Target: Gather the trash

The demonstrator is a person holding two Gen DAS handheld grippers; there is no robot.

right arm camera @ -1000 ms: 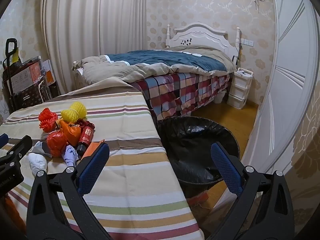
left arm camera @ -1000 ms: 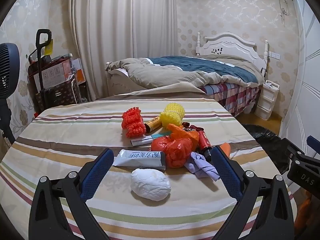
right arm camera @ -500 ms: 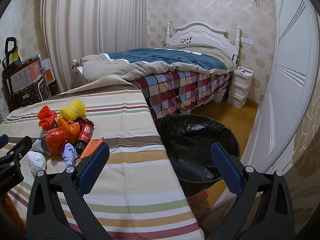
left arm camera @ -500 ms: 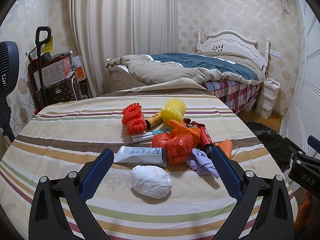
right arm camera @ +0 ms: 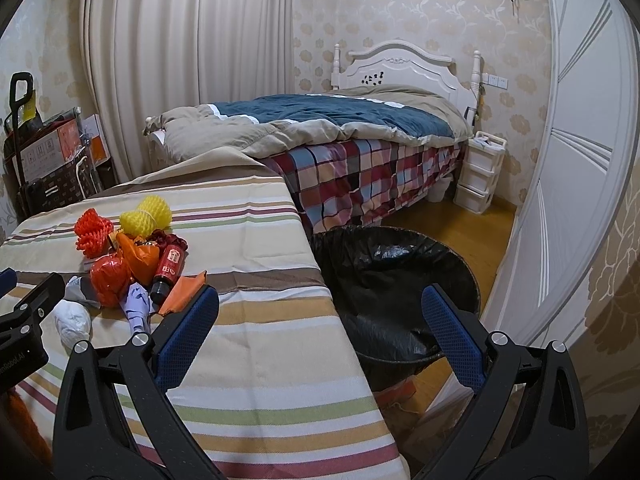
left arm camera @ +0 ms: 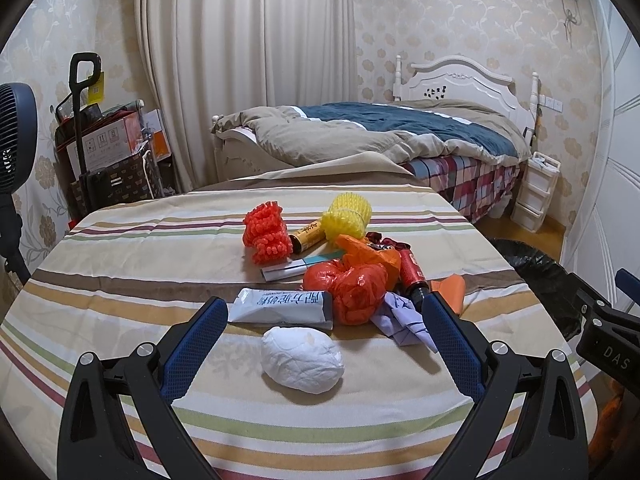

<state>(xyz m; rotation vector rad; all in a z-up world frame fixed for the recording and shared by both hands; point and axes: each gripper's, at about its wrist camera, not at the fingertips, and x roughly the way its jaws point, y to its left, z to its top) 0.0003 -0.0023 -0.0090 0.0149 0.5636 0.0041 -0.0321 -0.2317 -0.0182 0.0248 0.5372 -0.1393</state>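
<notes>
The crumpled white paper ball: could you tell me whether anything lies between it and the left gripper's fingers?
Nothing visible does: the crumpled white paper ball lies nearest the open left gripper, ahead of the other trash.

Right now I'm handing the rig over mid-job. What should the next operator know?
Left tool: open, empty, lined up just short of the white wad.
Right tool: open, empty, over the table edge, facing the bin.
Trash: all in one pile on the striped table: wad, tube, red bag, purple paper, red bottle, orange net, yellow net.
Done: nothing grasped; I can't tell if the bin holds anything.
Left: move every piece into the bin, probably the wad first.
</notes>
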